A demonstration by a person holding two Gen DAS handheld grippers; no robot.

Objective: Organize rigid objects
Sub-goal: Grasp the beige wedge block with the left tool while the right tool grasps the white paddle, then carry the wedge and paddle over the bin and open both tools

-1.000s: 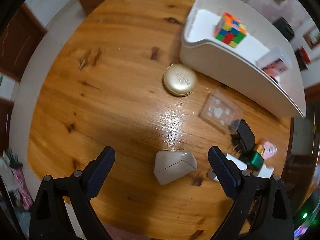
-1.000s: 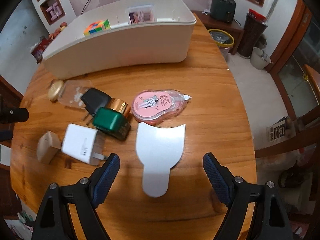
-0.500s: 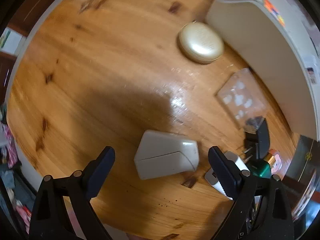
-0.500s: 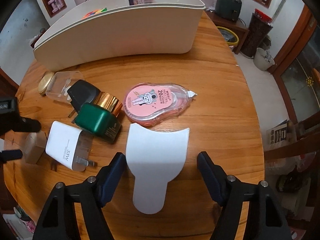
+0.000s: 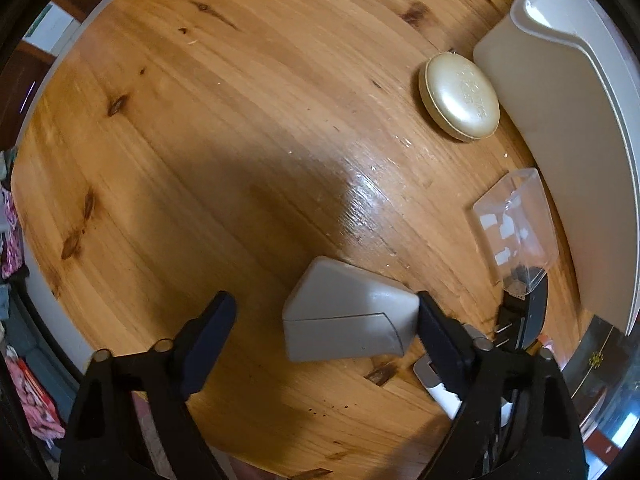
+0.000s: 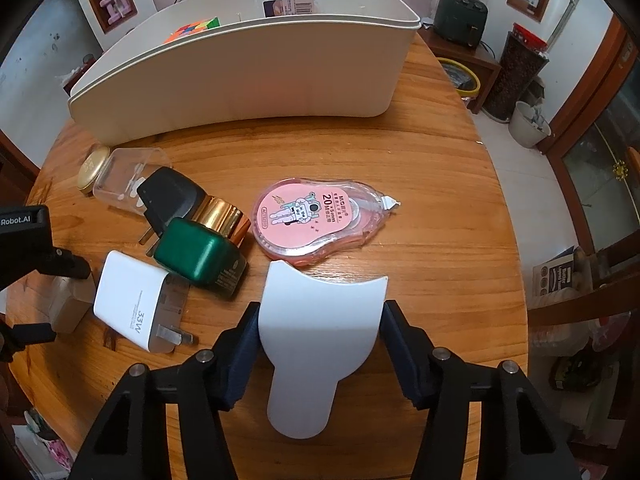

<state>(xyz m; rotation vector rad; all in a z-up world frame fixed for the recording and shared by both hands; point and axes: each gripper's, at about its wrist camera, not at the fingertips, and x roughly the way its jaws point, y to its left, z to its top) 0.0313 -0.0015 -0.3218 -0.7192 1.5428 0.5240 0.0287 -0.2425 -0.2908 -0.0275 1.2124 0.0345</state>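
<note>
A grey wedge-shaped box [image 5: 344, 320] lies on the round wooden table [image 5: 200, 140]. My left gripper [image 5: 324, 312] points straight down over it with its jaws closing: the right finger [image 5: 436, 332] touches the box's end, while the left finger stands apart from it. In the right wrist view a flat white fan-shaped piece [image 6: 316, 328] lies between the pads of my right gripper [image 6: 320, 320]. Its jaws are closing and both pads meet the piece's side edges.
A white bin [image 6: 240, 80] at the table's far side holds a colour cube [image 6: 192, 28]. In front of it lie a gold compact [image 5: 460, 96], clear box [image 5: 516, 224], black plug [image 6: 168, 200], green bottle [image 6: 196, 256], white charger [image 6: 132, 304] and pink correction tape [image 6: 312, 216].
The left gripper sank toward the grey box, rolled, and narrowed until its right finger reached it. The right gripper's jaws closed in onto the white piece's edges.
</note>
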